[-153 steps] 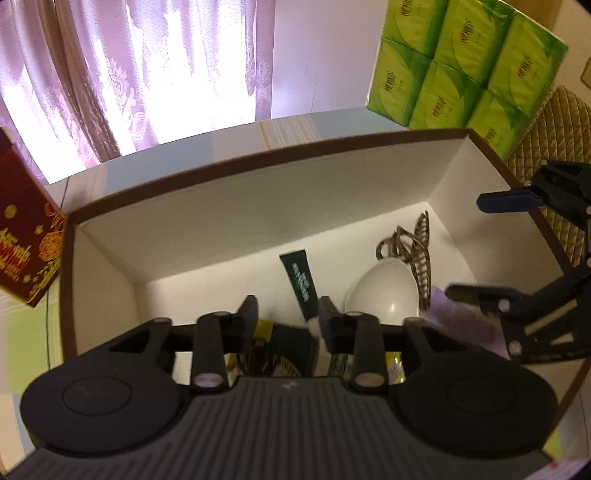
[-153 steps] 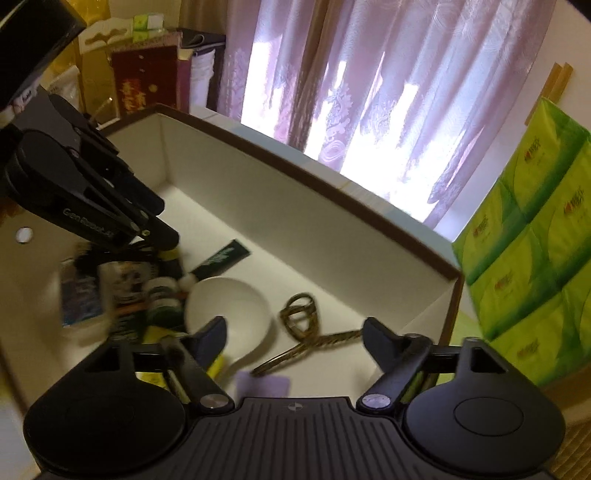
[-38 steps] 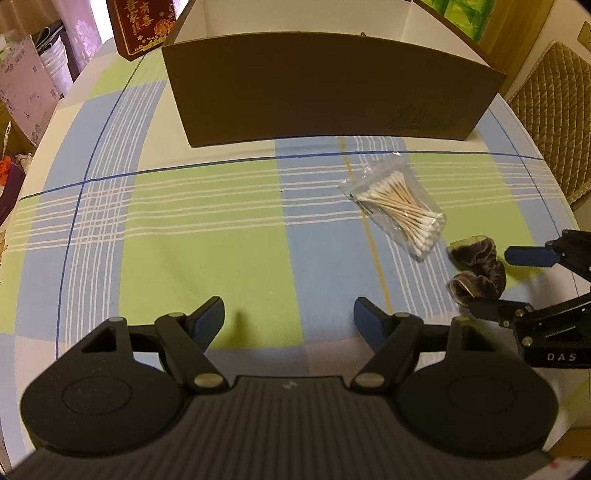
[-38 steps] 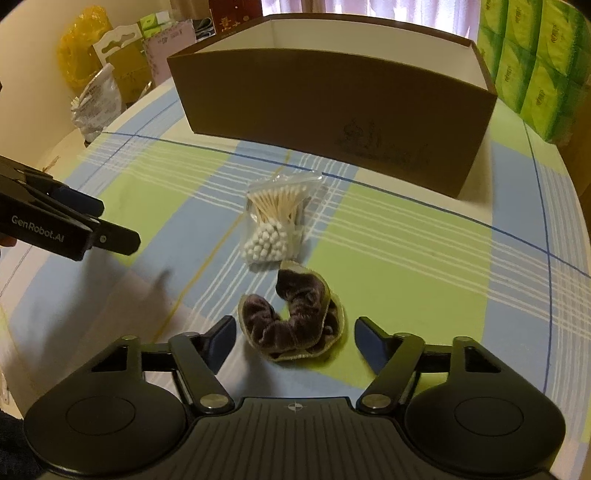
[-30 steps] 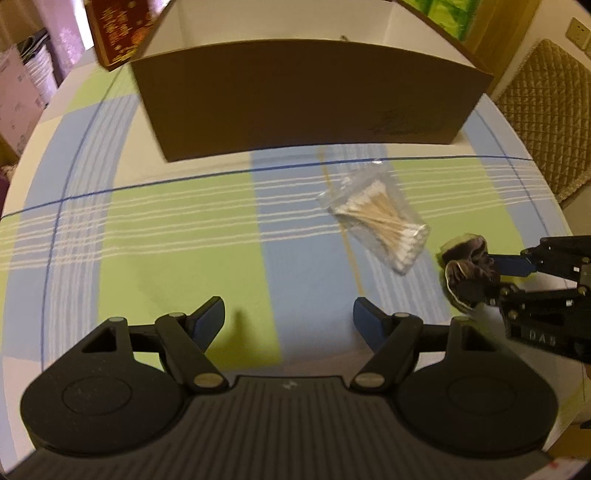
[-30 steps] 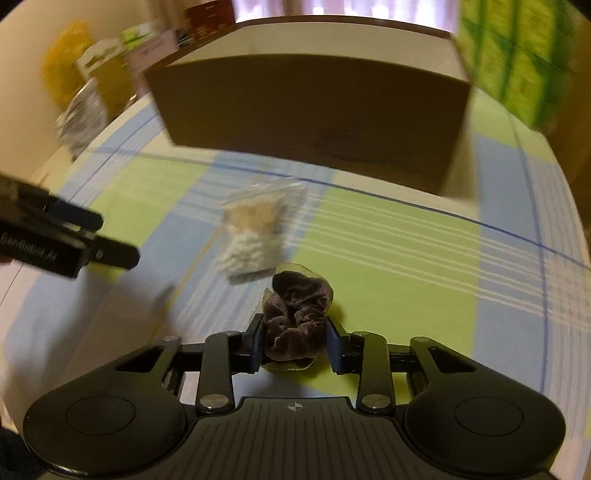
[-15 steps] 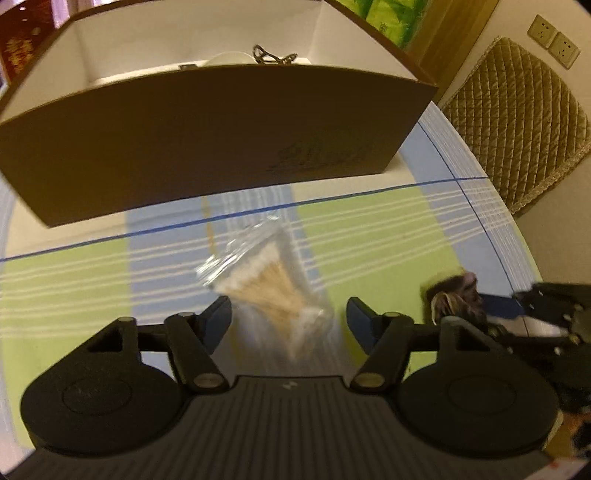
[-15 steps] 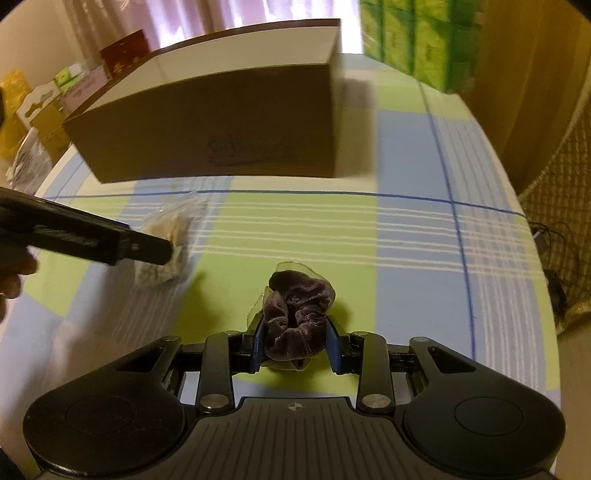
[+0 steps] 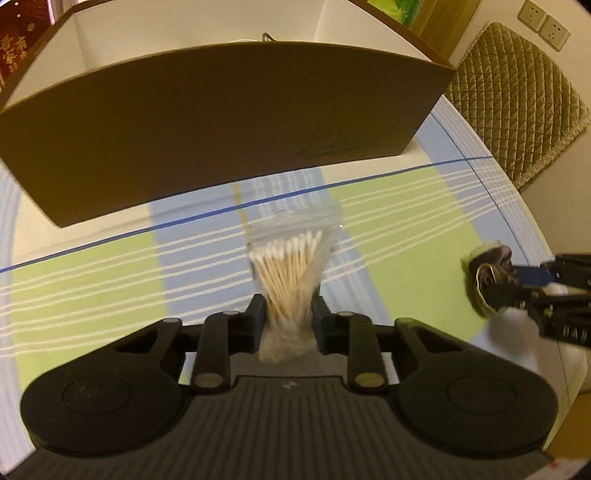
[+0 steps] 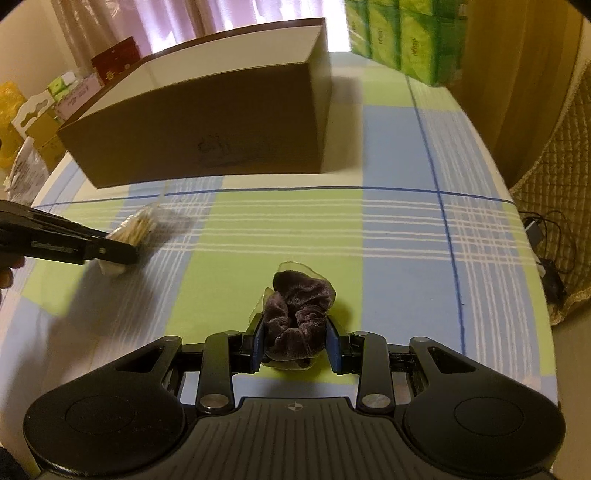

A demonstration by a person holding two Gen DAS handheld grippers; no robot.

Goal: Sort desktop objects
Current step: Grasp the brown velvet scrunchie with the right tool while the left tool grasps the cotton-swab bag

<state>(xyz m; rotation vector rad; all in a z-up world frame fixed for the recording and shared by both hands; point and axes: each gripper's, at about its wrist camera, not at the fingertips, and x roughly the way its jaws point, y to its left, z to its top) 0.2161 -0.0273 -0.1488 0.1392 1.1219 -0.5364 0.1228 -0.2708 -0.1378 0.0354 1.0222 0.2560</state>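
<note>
Both tongs now carry loads: your left tongs (image 9: 287, 308) are closing on the cotton-swab bag (image 9: 291, 273), your right tongs (image 10: 295, 341) grip the scrunchie (image 10: 297, 317) above the worktop (image 10: 399, 236); next, the box (image 10: 207, 140).

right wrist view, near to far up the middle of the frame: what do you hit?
Right gripper, shut on the velvet scrunchie → checked tablecloth → brown box → curtains behind it.
</note>
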